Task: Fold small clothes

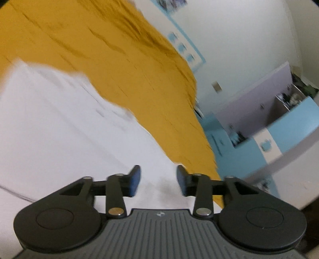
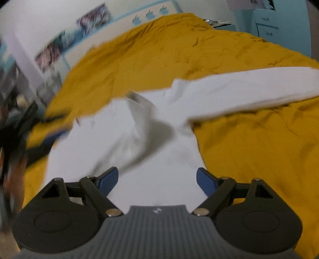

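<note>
A white long-sleeved garment (image 2: pixel 143 143) lies on a mustard-yellow bed cover (image 2: pixel 249 143). One sleeve (image 2: pixel 249 87) stretches out to the right; the other side is folded over the body. My right gripper (image 2: pixel 157 179) is open above the garment's near hem, holding nothing. In the left wrist view the white garment (image 1: pixel 59 129) fills the lower left over the yellow cover (image 1: pixel 129 69). My left gripper (image 1: pixel 158 180) is open above the white cloth near its edge, holding nothing. Both views are blurred.
The bed's far edge meets a white wall with blue-framed pictures (image 2: pixel 149 15). A light blue cabinet (image 1: pixel 279 135) stands beyond the bed's side in the left wrist view. Dark clutter (image 2: pixel 14 119) sits at the left of the right wrist view.
</note>
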`<state>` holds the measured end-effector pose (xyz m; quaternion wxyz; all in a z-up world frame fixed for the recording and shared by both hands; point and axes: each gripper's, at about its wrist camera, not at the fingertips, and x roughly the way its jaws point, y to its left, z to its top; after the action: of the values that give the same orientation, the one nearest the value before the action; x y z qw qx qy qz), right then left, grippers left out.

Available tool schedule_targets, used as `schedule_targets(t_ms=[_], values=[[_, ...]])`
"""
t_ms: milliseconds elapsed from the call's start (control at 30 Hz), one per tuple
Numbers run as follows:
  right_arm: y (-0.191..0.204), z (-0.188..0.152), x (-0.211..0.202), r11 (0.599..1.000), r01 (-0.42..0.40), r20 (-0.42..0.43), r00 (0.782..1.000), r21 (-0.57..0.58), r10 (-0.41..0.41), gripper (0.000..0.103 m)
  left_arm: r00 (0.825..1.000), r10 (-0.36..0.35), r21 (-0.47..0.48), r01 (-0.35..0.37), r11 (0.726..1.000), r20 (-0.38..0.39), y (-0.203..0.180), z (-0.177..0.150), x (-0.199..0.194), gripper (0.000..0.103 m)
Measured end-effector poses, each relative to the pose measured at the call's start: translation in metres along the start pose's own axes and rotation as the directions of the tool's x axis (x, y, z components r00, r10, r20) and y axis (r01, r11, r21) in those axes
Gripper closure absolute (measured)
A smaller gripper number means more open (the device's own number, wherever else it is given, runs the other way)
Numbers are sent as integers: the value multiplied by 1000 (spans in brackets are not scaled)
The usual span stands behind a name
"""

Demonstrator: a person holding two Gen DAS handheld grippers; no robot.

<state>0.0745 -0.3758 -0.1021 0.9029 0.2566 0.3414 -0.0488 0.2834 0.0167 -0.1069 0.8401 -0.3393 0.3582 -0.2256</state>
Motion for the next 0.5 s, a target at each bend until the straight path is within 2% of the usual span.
schedule_targets(t_ms=[100, 167, 200, 300, 367, 500], values=[[4, 20, 34, 999, -10, 1, 1000, 31, 10, 47, 994, 99, 32, -101, 994, 56, 24, 6, -41, 48], [-3, 30, 58, 995, 43, -26, 999, 87, -41, 55, 986, 156, 3, -156, 988, 61, 42, 8, -48, 48], [-7, 31, 67, 990, 67, -45, 997, 125, -62, 57, 985, 162, -10, -162, 987, 56, 51, 8, -49, 48], [-16, 26, 81, 968, 80, -101, 993, 237, -57, 57, 977, 206, -21, -206, 978, 50, 78, 4, -48, 48], [-19, 21, 89, 949, 93, -124, 991, 301, -58, 57, 962, 268, -47, -266, 963, 52, 90, 3, -43, 48], [-17, 22, 104, 933, 112, -108, 991, 343, -79, 52, 951, 309, -101, -305, 947, 23, 113, -4, -41, 48]])
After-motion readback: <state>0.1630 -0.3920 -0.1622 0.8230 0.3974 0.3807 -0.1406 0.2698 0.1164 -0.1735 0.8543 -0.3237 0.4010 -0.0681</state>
